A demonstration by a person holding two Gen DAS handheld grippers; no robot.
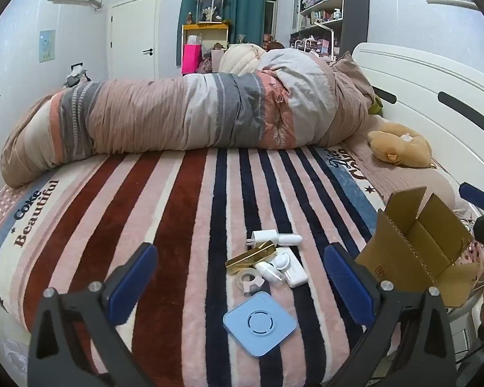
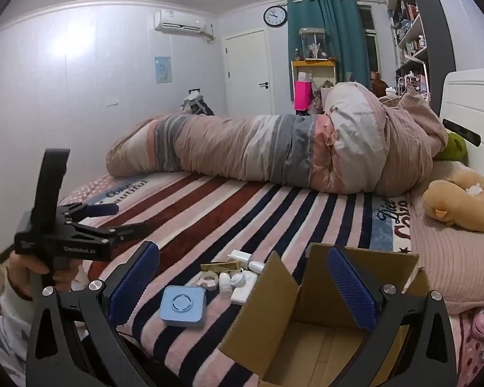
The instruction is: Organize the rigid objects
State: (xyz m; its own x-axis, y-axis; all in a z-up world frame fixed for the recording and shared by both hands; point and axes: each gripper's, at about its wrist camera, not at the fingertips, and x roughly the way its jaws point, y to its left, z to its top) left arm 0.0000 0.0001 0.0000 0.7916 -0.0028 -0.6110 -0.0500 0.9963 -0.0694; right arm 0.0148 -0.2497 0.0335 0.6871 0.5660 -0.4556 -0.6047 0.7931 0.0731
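Note:
A light blue square device point(image 1: 259, 322) point(image 2: 183, 306) lies on the striped blanket near the bed's front edge. Behind it is a small pile: a gold bar-shaped box point(image 1: 251, 257), a white charger plug point(image 1: 264, 236), a white power bank point(image 1: 295, 272), a tape roll point(image 1: 247, 278) and small white pieces. An open cardboard box point(image 1: 416, 248) point(image 2: 309, 322) sits to the right, seemingly empty. My left gripper point(image 1: 242, 283) point(image 2: 119, 216) is open and empty, hovering over the blue device. My right gripper point(image 2: 245, 287) is open and empty above the box's near corner.
A rolled striped duvet point(image 1: 193, 116) lies across the far side of the bed. A tan plush toy point(image 1: 400, 146) rests on the pillow at right by the white headboard point(image 1: 435, 84). A shelf, door and curtain stand behind.

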